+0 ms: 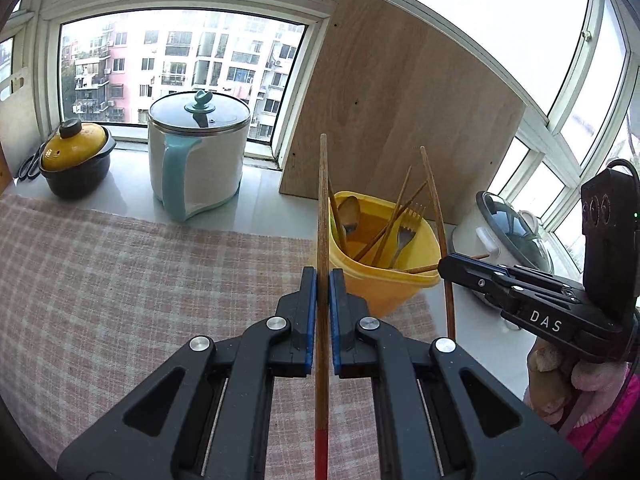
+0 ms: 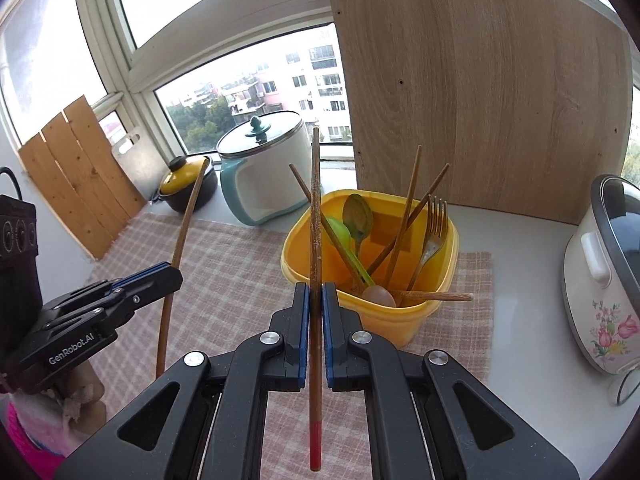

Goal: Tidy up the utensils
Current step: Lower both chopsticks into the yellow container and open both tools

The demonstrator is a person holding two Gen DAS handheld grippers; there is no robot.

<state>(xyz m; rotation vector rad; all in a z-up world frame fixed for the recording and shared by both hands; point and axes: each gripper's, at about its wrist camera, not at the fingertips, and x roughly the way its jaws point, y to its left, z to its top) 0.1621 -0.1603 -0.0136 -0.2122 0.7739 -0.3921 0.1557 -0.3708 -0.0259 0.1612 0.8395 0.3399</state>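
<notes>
Closest to the left wrist lens, the left gripper (image 1: 322,280) is clamping its blue pads on a wooden chopstick (image 1: 322,216), which is standing upright with its red-tipped end hanging down at six o'clock. Nearest the right wrist lens, the right gripper (image 2: 315,294) is pinching a second chopstick (image 2: 315,216) the same way, red end down. Each gripper is showing in the other's view, the right one at three o'clock from the left, the left one at nine o'clock from the right. Just beyond, a yellow tub (image 2: 404,320) is sitting on a checked cloth (image 2: 240,256), holding a fork (image 2: 435,232), spoons and more chopsticks. Farther back, toward twelve o'clock, a white pot (image 2: 268,172) and a wooden board (image 2: 480,80) are standing by the window.
</notes>
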